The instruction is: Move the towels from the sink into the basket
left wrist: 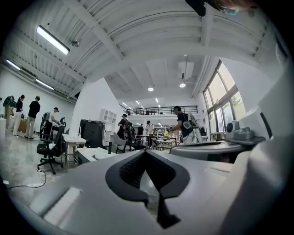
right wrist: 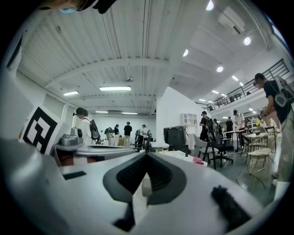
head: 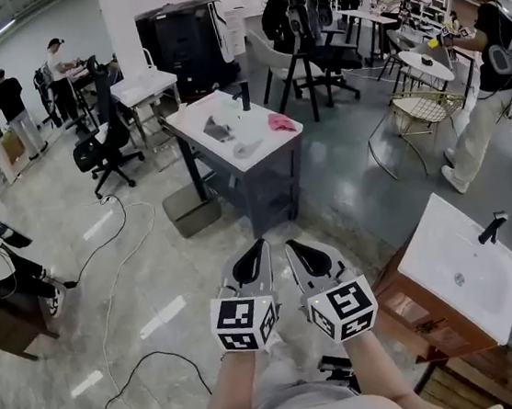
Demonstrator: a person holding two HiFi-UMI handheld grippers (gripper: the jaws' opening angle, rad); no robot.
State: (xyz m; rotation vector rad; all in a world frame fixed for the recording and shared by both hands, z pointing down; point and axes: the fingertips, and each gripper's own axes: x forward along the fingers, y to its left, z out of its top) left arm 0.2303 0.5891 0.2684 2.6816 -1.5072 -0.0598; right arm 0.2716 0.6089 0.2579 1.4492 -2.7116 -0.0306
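Showing left gripper (head: 258, 248) and right gripper (head: 294, 247) side by side, jaws closed, empty. Pink towel (head: 281, 122) and grey towel (head: 218, 131) lay well ahead on a white-topped table (head: 191, 116).

I read black-and-white square markers on my left gripper (head: 259, 245) and right gripper (head: 291, 244) — pale grey shells, black jaws. The counter (head: 191, 116) is white-topped, with a pink towel (head: 281, 122) and a grey towel (head: 217, 131). White sink (head: 428, 235), brown cabinet (head: 416, 314).
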